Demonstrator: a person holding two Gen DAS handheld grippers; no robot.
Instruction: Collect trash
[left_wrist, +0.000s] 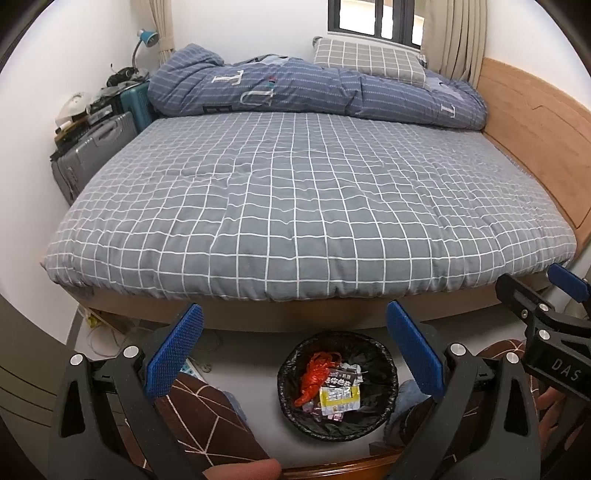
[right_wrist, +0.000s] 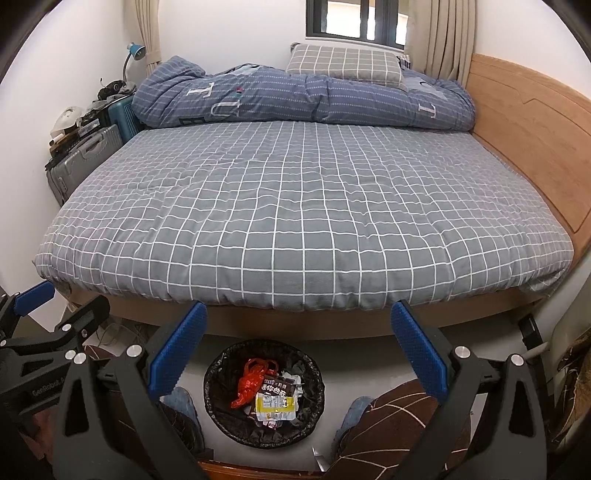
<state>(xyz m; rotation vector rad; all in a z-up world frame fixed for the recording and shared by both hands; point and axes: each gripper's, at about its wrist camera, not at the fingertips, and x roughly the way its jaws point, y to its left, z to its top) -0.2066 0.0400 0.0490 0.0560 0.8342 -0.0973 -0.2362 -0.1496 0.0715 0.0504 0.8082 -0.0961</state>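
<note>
Trash (left_wrist: 334, 387) sits inside the bin (left_wrist: 388, 356), below both empty, spread claws, left claw (left_wrist: 295, 350) marginally nearer.

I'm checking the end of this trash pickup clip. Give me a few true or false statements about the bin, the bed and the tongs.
1. The bin holds wrappers and a red bag. True.
2. Loose trash lies on the bed. False: none shows on the checked cover.
3. The left tongs grip a wrapper. False: they are open and hold nothing.
4. The right tongs are open. True.
5. The bin stands on the bed. False: on the floor, before it.
</note>
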